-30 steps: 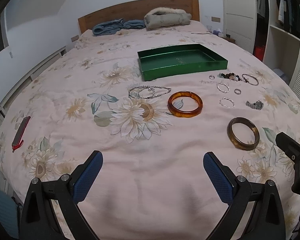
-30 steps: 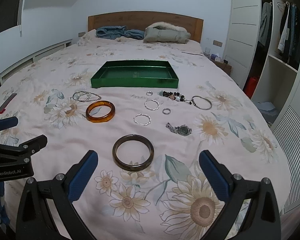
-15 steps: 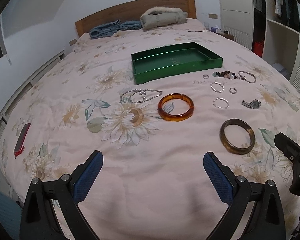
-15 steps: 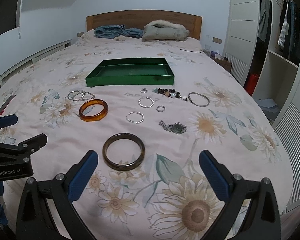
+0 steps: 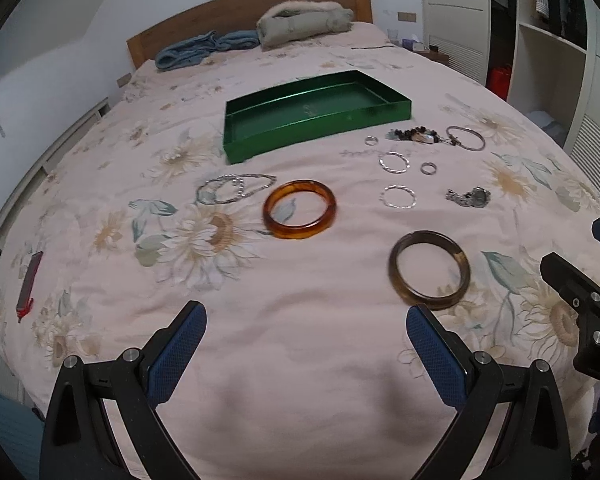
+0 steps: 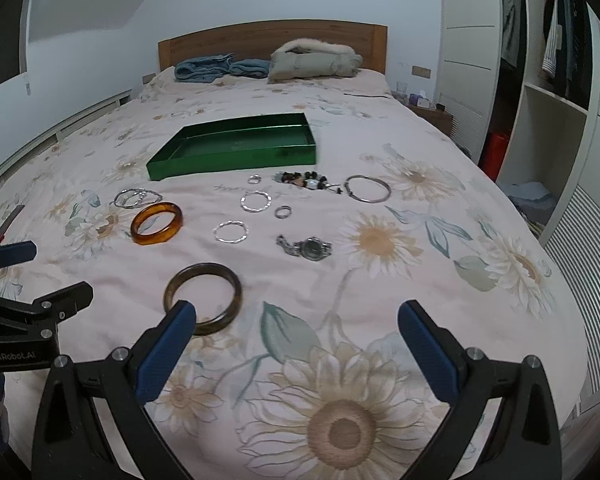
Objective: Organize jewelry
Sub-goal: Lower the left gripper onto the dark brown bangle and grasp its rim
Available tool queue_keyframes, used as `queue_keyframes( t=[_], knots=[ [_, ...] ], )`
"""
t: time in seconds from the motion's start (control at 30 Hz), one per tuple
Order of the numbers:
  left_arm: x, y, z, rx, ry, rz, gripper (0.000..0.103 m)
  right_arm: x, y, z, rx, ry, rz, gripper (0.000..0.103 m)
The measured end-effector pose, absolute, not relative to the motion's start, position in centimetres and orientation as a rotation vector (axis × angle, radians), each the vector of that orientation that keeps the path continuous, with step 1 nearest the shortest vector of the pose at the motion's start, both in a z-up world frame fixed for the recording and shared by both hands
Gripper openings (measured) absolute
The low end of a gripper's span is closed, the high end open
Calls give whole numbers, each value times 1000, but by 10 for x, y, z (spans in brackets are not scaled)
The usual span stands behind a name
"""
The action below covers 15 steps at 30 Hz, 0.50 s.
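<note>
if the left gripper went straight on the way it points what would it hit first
Probably the bedspread itself, bare between the open left gripper and the jewelry. Further along that line lies the amber bangle, though depth is hard to judge.

Bare floral bedspread [image 5: 300,360] ahead of the left tool [image 5: 304,340], wide-spread and holding nothing. Amber bangle [image 5: 300,209] and dark bangle [image 5: 430,270] flat in the path toward the green tray [image 5: 316,128]. Beyond them, scattered silver rings [image 6: 231,232], wristwatch [image 6: 306,247] and bead bracelet [image 6: 304,179] crowding the tray's near side.
</note>
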State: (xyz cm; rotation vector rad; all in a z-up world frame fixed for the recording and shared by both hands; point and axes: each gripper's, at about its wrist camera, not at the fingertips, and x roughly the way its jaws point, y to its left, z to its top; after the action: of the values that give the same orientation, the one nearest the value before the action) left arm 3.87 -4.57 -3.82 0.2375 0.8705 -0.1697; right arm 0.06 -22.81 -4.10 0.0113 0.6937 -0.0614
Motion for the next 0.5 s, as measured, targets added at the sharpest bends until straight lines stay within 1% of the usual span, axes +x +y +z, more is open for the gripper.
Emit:
queue_keyframes(
  t=[0.27,0.33,0.4,0.47,0.5],
  knots=[
    [46,-68,-45,241,901,-207,100,3,-251,-47,43,700,-71,102],
    [49,-73,-47,245,906,-222,96,4,-257,-49,51,704,-70,102],
    [53,-77,-50,244,920,-238,82,6,-260,-51,57,709,-66,102],
    [59,-82,-55,240,946,-258,76,9,-263,-52,62,713,-60,102],
    [61,-83,-58,238,954,-262,75,10,-265,-53,66,714,-57,102]
  ],
)
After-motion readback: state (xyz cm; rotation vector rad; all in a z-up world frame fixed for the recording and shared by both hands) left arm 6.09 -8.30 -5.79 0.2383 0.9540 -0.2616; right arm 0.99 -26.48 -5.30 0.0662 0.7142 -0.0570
